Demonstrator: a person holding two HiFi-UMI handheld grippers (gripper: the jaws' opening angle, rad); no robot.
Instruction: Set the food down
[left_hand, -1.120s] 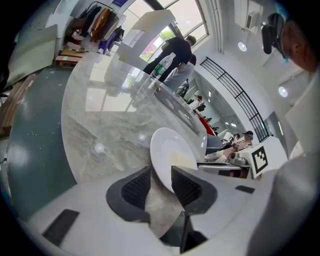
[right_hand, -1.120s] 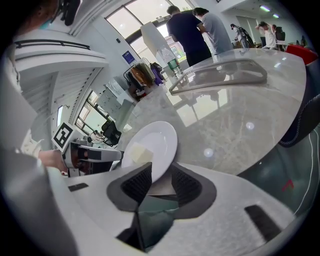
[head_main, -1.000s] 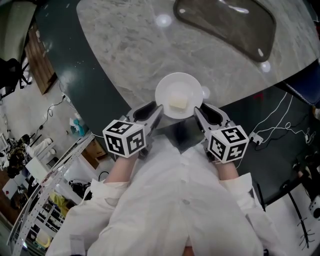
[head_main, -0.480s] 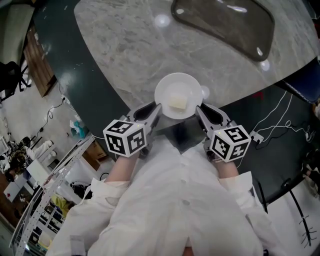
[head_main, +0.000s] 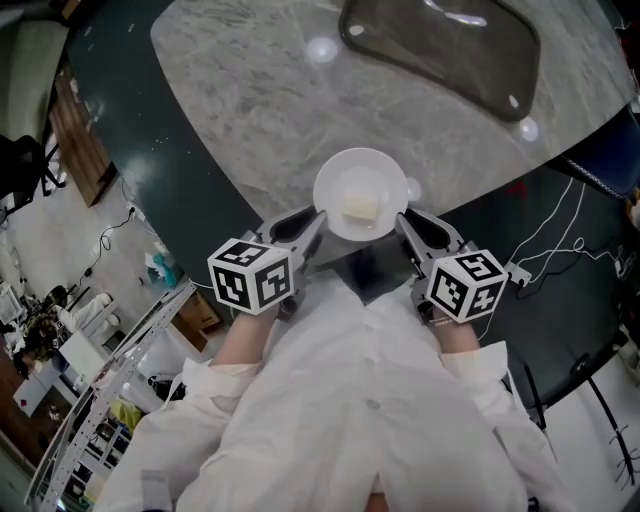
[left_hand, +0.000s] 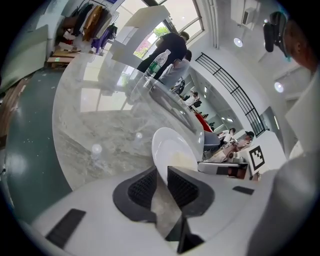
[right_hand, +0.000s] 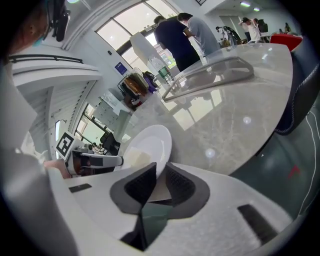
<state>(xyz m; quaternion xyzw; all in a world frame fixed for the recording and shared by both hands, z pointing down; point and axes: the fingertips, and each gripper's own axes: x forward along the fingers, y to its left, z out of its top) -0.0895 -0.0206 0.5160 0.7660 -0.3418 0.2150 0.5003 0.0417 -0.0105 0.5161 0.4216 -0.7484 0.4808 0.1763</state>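
The step in hand looks like the set-down itself: a plate (head_main: 360, 193) with the food (head_main: 362, 208) on it is carried between both grippers at the near edge of the table (head_main: 260, 90), partly over the stone and partly over the dark band round it. Whether its base already rests there cannot be told. The left gripper (left_hand: 161, 172) pinches the plate's rim between its ribbed black pads. The right gripper (right_hand: 161, 170) has just been closing its jaws, and the opposite rim now sits nipped between them. By my judgement, the next move calls for lowering the plate level, further onto the stone so it does not overhang, then easing both grips off together. The plate is round, shallow, glossy white, likely ceramic and slippery at the rim. The food is a pale, soft-looking block. The tabletop is polished grey-veined marble, and a smoky, glossy oblong tray (head_main: 440, 50) lies well beyond.
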